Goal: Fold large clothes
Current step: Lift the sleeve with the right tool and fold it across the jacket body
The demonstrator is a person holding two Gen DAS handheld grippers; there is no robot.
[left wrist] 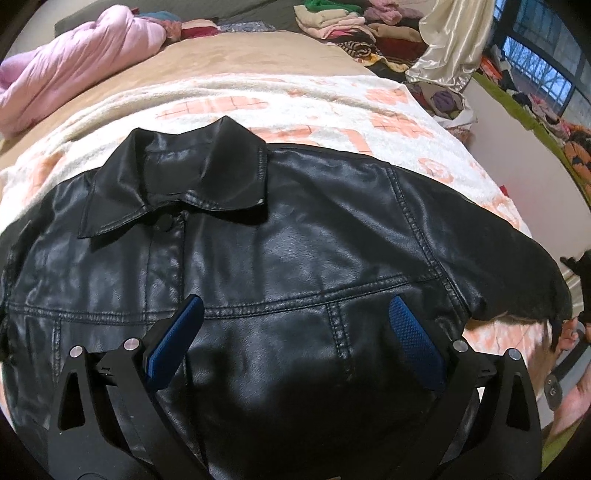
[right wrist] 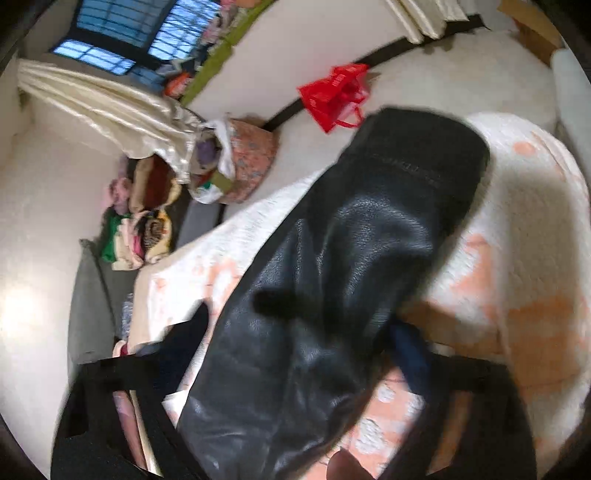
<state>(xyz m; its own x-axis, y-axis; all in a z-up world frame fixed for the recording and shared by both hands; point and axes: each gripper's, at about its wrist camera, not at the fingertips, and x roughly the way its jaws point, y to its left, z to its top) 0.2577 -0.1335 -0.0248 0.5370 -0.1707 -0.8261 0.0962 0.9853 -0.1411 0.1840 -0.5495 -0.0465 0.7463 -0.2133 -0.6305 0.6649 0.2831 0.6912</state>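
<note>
- The black leather jacket (left wrist: 280, 266) lay front-up, collar away, on the white-and-peach blanket (left wrist: 229, 107).
- The left gripper (left wrist: 295, 332) hovered above its chest, jaws spread wide, empty.
- The right gripper (right wrist: 325, 350) straddled the sleeve (right wrist: 354, 236); blur hid whether it pinched.

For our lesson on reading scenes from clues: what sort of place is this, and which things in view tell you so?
Probably a bedroom or living room at home. A black jacket lies spread on a bed blanket, folded clothes are stacked behind it, and a curtain hangs by a window.
</note>
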